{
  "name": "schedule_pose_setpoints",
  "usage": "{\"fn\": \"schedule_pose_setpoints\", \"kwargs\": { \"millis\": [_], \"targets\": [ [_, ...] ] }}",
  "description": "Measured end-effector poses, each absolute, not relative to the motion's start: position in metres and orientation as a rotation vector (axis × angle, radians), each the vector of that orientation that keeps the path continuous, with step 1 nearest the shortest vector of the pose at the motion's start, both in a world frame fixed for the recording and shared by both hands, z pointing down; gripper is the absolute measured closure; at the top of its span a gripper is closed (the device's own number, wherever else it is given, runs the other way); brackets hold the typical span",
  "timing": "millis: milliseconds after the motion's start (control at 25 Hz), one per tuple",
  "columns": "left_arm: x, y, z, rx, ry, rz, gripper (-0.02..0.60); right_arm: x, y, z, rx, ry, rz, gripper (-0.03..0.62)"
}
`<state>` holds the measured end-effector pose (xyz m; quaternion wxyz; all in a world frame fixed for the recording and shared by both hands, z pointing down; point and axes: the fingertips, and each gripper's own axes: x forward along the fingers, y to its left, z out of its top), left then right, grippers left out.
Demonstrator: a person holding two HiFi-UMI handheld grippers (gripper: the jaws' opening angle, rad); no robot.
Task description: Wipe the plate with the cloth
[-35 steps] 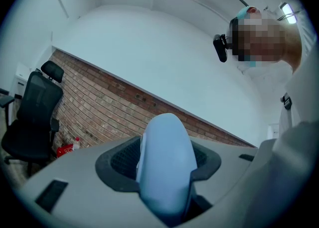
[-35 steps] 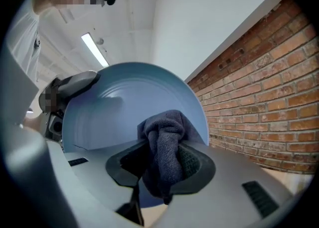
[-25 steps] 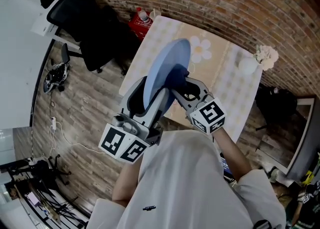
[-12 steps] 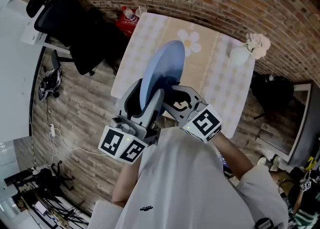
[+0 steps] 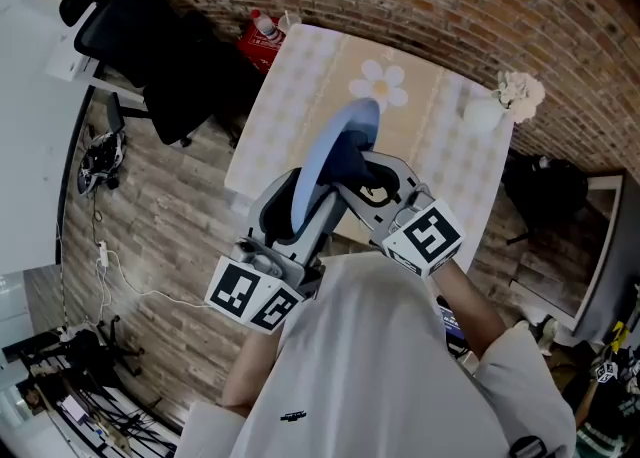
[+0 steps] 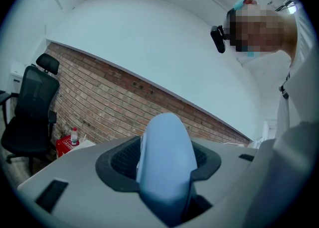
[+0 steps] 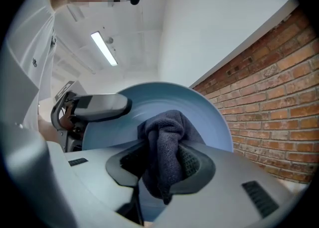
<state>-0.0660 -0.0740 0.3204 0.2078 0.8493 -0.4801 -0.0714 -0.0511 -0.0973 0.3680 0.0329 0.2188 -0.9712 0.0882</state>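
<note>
A pale blue plate (image 5: 328,141) stands on edge in the air above the counter's (image 5: 290,76) near edge. The left claw (image 6: 164,165) is clamped on its rim. A dark cloth (image 7: 163,145), pinched in the right claw (image 7: 162,172), presses against the plate's face. Wiping looks to be under way. No dirt shows, so how much is left cannot be judged.
</note>
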Motion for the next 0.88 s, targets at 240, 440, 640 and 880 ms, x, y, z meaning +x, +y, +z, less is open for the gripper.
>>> {"fn": "schedule_pose_setpoints", "kwargs": {
  "millis": [240,440,640,880],
  "targets": [
    [-0.075,-0.070,0.334,2.297,-1.352,-0.171,0.351,-0.036,-0.116,0.343,0.813,-3.029,0.237,0.450],
    [-0.088,-0.073,0.347,2.241,-1.398,-0.158,0.351,-0.037,-0.107,0.323,0.743,-3.083,0.178,0.450],
    [-0.085,-0.077,0.351,2.257,-1.399,-0.116,0.351,-0.050,-0.092,0.308,0.640,-3.146,0.134,0.450],
    [-0.082,-0.079,0.346,2.300,-1.406,-0.080,0.351,-0.050,-0.108,0.310,0.697,-3.106,0.141,0.450]
  ]
}}
